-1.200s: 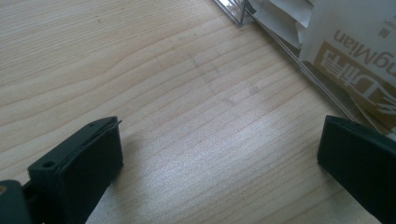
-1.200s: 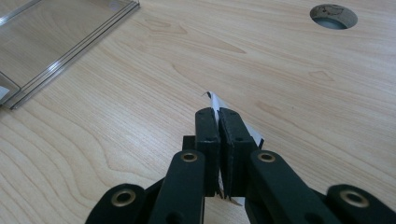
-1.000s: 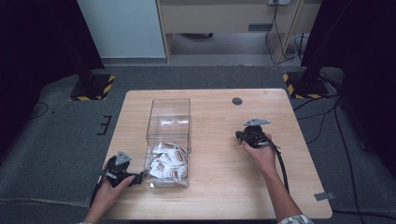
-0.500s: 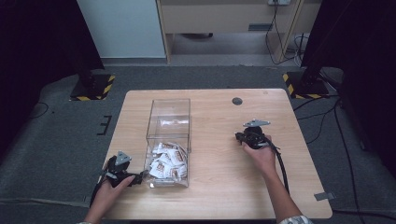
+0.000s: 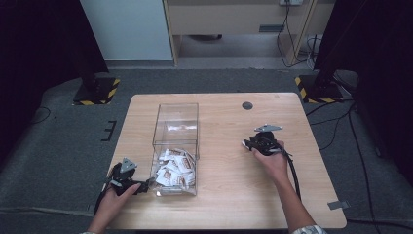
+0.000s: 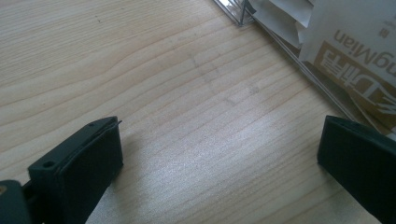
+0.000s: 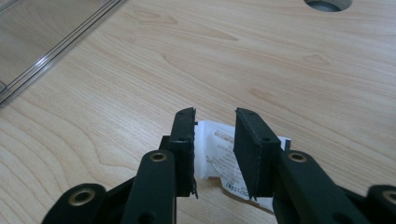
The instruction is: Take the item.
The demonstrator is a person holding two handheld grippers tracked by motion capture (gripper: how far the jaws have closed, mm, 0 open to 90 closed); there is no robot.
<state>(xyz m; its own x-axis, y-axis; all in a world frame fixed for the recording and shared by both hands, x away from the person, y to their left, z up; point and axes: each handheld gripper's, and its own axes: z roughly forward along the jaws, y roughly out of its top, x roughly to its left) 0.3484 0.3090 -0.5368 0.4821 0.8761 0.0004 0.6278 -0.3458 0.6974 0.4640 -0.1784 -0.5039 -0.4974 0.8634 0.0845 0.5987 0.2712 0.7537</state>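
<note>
the high view looks forward and down on the whole table [image 5: 224, 195] from above the person's side, far off. the left gripper view sits low and close over the wood, facing the clear box [image 6: 299, 56] wall and its packets [image 6: 359, 51]. the right gripper view, also close, faces across the table towards a round hole [image 7: 327, 3]. both close views share the box [image 7: 51, 32].

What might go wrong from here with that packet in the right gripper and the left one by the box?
The right gripper pinches only part of the white packet, so it may slip or crumple. The open left gripper sits against the clear box; one nudge might shift the box and its packets.
</note>
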